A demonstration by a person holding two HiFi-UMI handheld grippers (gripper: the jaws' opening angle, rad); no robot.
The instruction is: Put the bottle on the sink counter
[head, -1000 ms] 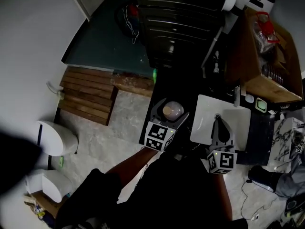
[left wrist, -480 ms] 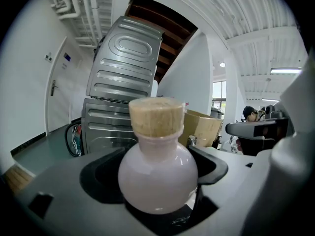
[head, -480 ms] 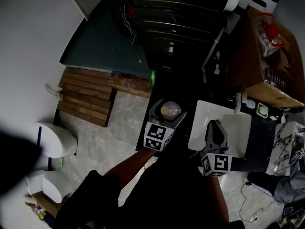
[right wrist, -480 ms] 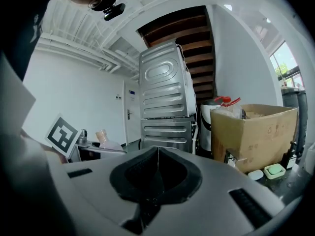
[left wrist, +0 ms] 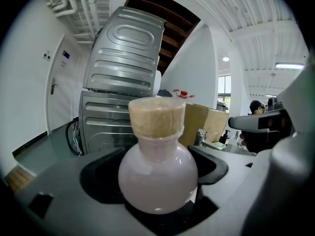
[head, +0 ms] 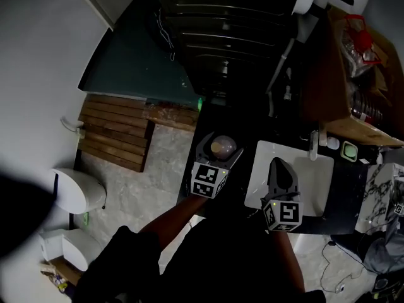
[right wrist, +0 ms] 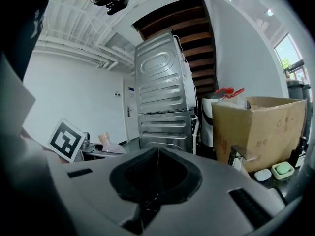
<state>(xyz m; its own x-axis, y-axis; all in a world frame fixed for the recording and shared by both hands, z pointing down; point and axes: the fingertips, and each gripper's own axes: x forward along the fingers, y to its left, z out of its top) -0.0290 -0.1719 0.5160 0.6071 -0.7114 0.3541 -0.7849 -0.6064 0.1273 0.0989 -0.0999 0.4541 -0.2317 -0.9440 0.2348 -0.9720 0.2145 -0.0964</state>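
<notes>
A small round bottle (head: pixel 222 146) of pale frosted glass with a cork stopper sits between the jaws of my left gripper (head: pixel 220 154), which is shut on its belly. It is held upright over the dark counter's left end, beside the white sink basin (head: pixel 319 177). In the left gripper view the bottle (left wrist: pixel 157 173) fills the middle, with its cork (left wrist: pixel 156 116) on top. My right gripper (head: pixel 278 165) hangs over the basin, with its jaws shut on nothing (right wrist: pixel 156 177). The right gripper view shows the bottle (right wrist: pixel 109 144) off to the left.
A faucet (head: pixel 314 145) and a green soap dish (head: pixel 348 150) stand at the basin's far edge. Stacked steel machines (head: pixel 233 30) rise behind, with a cardboard box (head: pixel 356 68) to their right. On the floor at the left are a wooden pallet (head: pixel 117 134) and white fixtures (head: pixel 79 191).
My right gripper has drifted slightly left over the basin. The left gripper still holds the bottle in nearly the same place.
</notes>
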